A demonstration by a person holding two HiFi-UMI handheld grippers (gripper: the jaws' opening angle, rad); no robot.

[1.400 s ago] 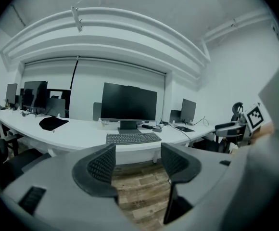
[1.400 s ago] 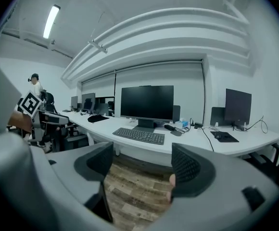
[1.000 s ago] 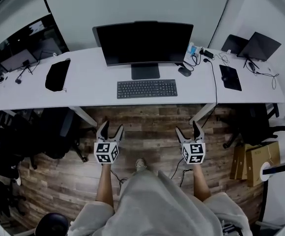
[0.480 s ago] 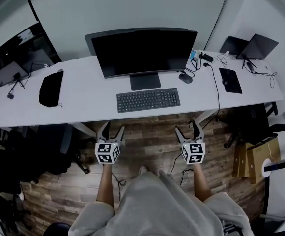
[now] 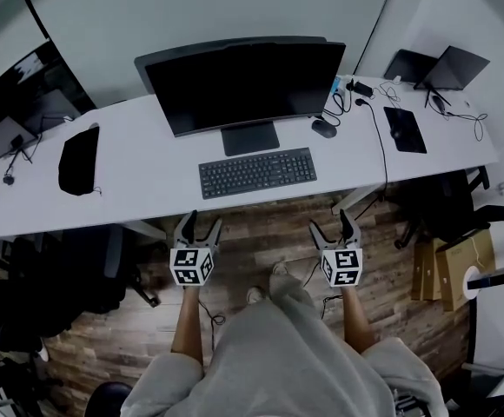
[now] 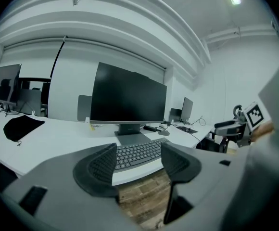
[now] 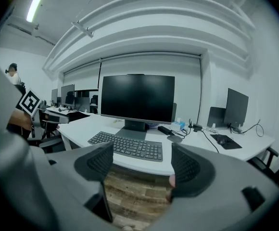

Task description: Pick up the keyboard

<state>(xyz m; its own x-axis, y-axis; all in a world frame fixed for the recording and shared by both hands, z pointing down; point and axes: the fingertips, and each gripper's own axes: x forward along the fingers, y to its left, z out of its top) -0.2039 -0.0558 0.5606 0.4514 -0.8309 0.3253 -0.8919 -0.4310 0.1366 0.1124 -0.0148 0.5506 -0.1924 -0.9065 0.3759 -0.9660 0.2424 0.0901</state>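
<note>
A black keyboard (image 5: 257,172) lies flat on the white desk (image 5: 148,176), just in front of the monitor's stand. It also shows ahead in the left gripper view as the keyboard (image 6: 137,154) and in the right gripper view as the keyboard (image 7: 127,146). My left gripper (image 5: 198,226) hovers over the wooden floor, short of the desk's front edge and left of the keyboard, jaws open and empty. On the other side my right gripper (image 5: 335,227) is held the same way below the keyboard's right end, open with nothing between its fingers.
A large dark monitor (image 5: 242,81) stands behind the keyboard. A mouse (image 5: 324,129), cables and a black pad (image 5: 404,129) lie at the right, a black pouch (image 5: 79,160) at the left. Office chairs (image 5: 52,276) stand under the desk's left part, cardboard boxes (image 5: 447,268) at the right.
The desk and keyboard have come closer in the head view. Both grippers have advanced toward the desk's front edge, still open.
</note>
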